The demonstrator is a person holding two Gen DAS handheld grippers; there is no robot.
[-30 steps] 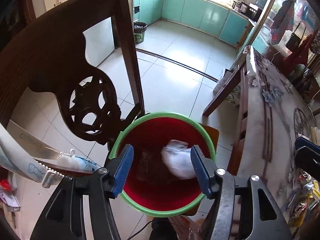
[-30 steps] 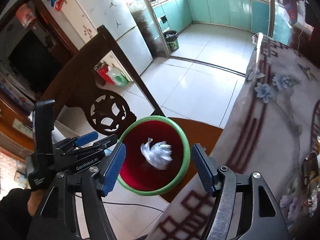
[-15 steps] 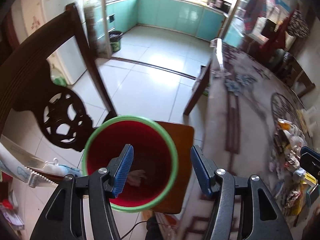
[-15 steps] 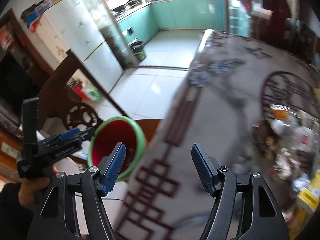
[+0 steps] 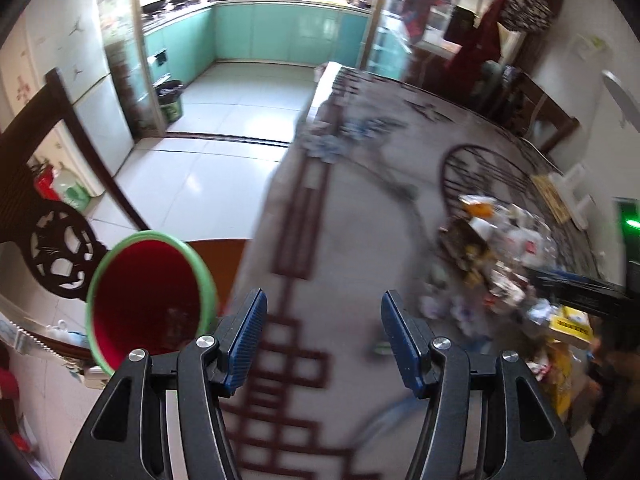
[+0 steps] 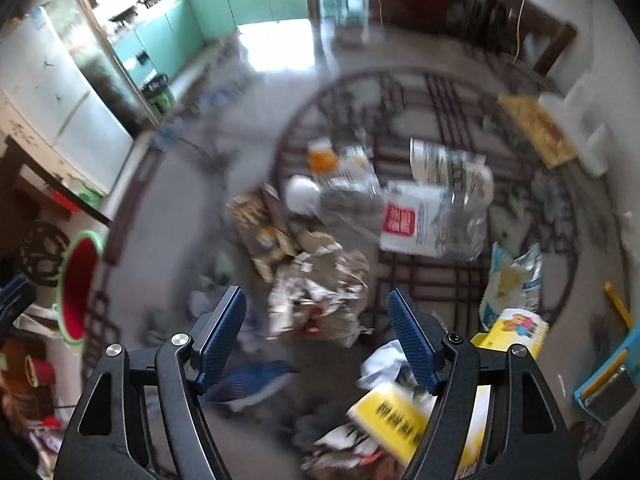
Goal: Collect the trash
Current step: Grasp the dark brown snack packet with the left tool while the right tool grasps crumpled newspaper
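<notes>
Pale tiled floor (image 5: 208, 160) runs to a sunlit kitchen with teal cabinets (image 5: 288, 32); a white refrigerator (image 5: 96, 112) and carved dark wooden chair (image 5: 44, 216) stand beside the patterned tabletop (image 5: 360, 216).

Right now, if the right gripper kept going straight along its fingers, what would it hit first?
Probably the crumpled paper wad in the trash pile, centred between the opening, empty jaws of the right gripper. Blur leaves depth uncertain.
</notes>
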